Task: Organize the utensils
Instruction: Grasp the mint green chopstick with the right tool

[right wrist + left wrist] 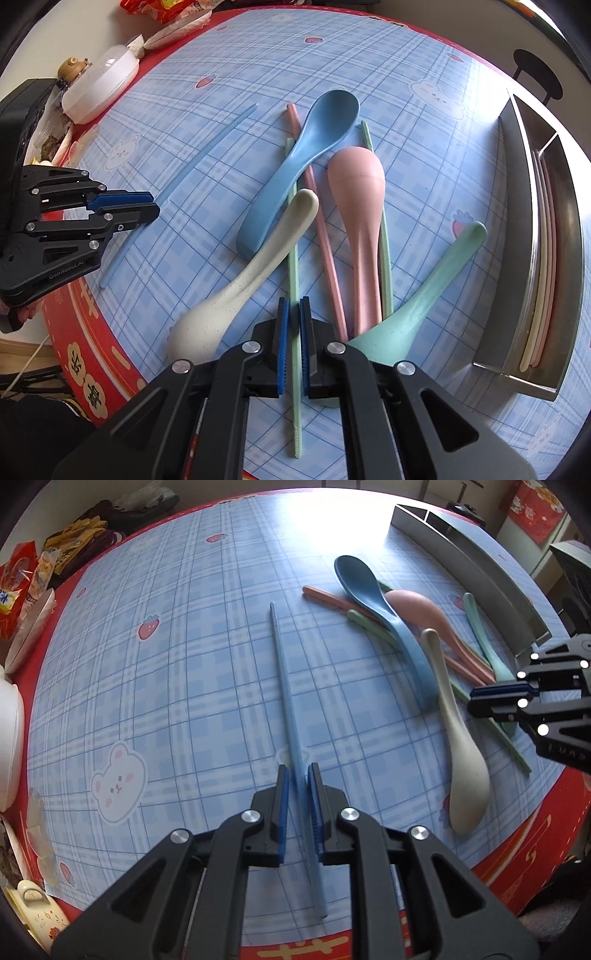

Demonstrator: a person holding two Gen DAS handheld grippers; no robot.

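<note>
Here the left gripper (298,805) clamps a blue chopstick (286,686) and the right gripper (293,343) a green chopstick (294,280); three chopsticks lie in the steel tray (517,229), four spoons and the other chopsticks remain beside it.

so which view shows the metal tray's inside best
The right wrist view: the metal tray opens toward the camera, with pale and pink chopsticks lying inside. The left wrist view gives mainly its outer wall and a divider, contents hidden.
</note>
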